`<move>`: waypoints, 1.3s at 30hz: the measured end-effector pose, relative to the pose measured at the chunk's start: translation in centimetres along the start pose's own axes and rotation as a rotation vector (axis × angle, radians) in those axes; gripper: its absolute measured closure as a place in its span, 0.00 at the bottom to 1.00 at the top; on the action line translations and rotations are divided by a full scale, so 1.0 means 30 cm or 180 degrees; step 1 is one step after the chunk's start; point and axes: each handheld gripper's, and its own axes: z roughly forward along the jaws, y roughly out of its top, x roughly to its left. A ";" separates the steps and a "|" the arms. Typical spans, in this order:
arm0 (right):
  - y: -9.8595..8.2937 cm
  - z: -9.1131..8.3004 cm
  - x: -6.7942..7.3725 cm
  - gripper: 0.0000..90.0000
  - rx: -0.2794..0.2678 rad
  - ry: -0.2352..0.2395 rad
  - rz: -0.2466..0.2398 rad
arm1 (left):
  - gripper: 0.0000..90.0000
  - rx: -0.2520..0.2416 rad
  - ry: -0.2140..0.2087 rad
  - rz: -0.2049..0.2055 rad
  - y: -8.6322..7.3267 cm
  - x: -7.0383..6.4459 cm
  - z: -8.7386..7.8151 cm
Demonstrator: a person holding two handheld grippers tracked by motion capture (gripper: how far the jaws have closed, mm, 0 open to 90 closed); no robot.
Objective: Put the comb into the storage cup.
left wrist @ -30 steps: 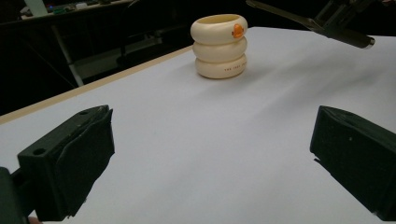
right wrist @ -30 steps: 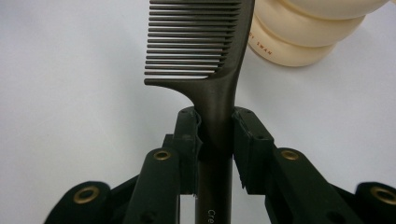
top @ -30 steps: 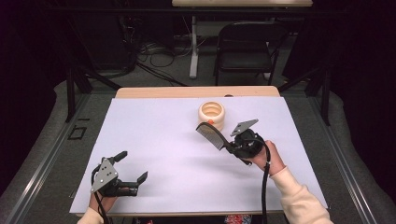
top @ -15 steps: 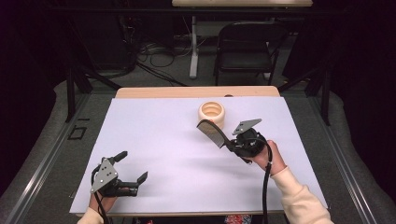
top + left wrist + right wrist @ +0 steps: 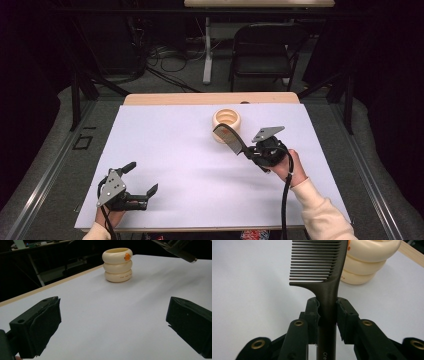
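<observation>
A dark, matte plastic comb [image 5: 322, 277] with a long straight handle and a row of fine, even teeth is clamped by its handle between the 2 black jaws of the right gripper [image 5: 248, 151], held above the bench at the right of the scene. Its long axis runs straight out from the jaws toward the far left, so the toothed end hangs just beside and slightly nearer than a cream-coloured holder shaped like 3 stacked rounded rings [image 5: 226, 124], which stands upright on the far middle of the bench. In the right gripper view the teeth point left and the spine sits against the holder's outline; whether comb and holder touch cannot be told. The holder looks smooth and glossy, with an open top, a small orange mark near its rim and faint lettering on the lowest ring. Judged from this, the coming move turns on lifting the comb's tip over that open mouth, which lies just ahead of the jaws, and tipping it in. The right hand [image 5: 287, 167], in a pale sleeve, is much the nearer to the holder. The left gripper [image 5: 141, 182] rests low at the near left, its jaws wide apart and holding nothing. The bench [image 5: 170, 145] is covered with a plain white sheet.
</observation>
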 end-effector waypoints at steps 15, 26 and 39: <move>-0.003 -0.016 -0.018 0.80 -0.0180 -0.0077 0.0067 | 0.00 0.0000 0.0002 -0.0002 0.000 -0.001 0.000; -0.003 -0.031 -0.028 0.80 -0.0326 -0.0118 0.0131 | 0.00 0.0000 0.0004 -0.0001 0.000 -0.001 0.000; -0.004 -0.046 -0.040 0.80 -0.0480 -0.0166 0.0185 | 0.00 0.0004 0.0004 0.0002 0.000 -0.001 0.000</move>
